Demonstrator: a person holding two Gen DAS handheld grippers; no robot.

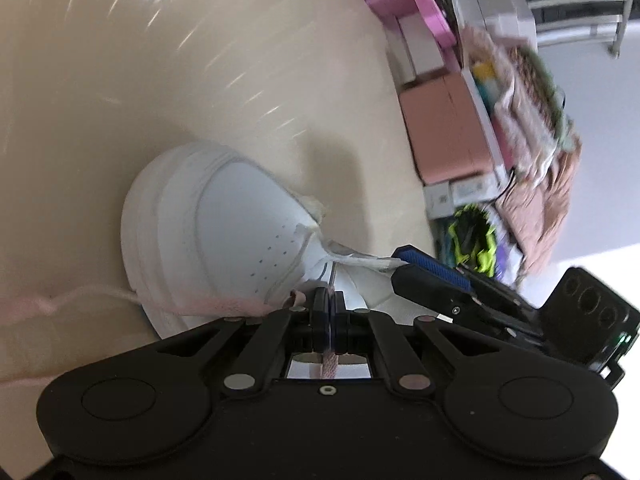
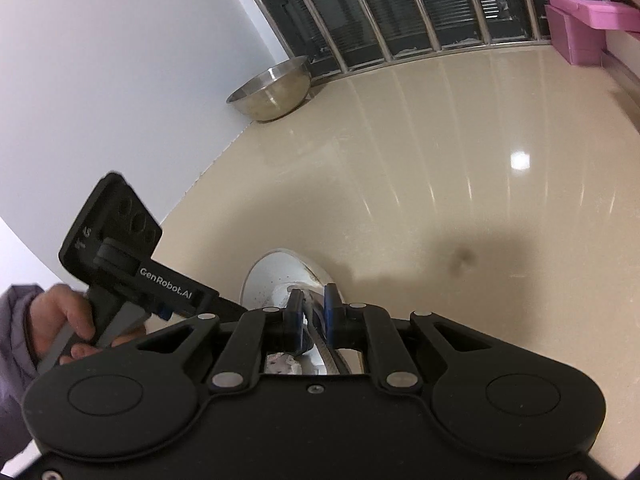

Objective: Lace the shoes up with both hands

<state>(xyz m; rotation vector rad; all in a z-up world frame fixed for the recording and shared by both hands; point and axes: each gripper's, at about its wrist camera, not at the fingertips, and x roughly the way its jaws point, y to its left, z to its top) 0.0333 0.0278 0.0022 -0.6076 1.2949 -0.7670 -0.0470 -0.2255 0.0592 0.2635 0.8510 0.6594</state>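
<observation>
A white shoe (image 1: 208,232) lies on a glossy beige floor (image 1: 200,60), its toe pointing away from both cameras.

The left wrist view shows the left gripper (image 1: 330,304) closed tight on a pink lace (image 1: 329,366), which passes between the pads and runs on under the tool. More of the lace trails off to the left across the floor, blurred. This view alone shows the right gripper (image 1: 404,265) from outside, coming in from the right, its blue-padded tips pinching the shoe's tongue edge (image 1: 360,260). It also shows stacked boxes (image 1: 444,136) and a heap of clothes (image 1: 536,148) along the far side.

The right wrist view shows only the toe of the shoe past the right gripper's own fingers (image 2: 295,312), which stand a little apart with part of the shoe's upper between them; whether both pads press on it cannot be told here. This view alone shows a hand (image 2: 60,324) in a purple sleeve (image 2: 16,320) holding the left tool's grip, a metal bowl (image 2: 270,88) by the wall, and a pink box (image 2: 580,28).
</observation>
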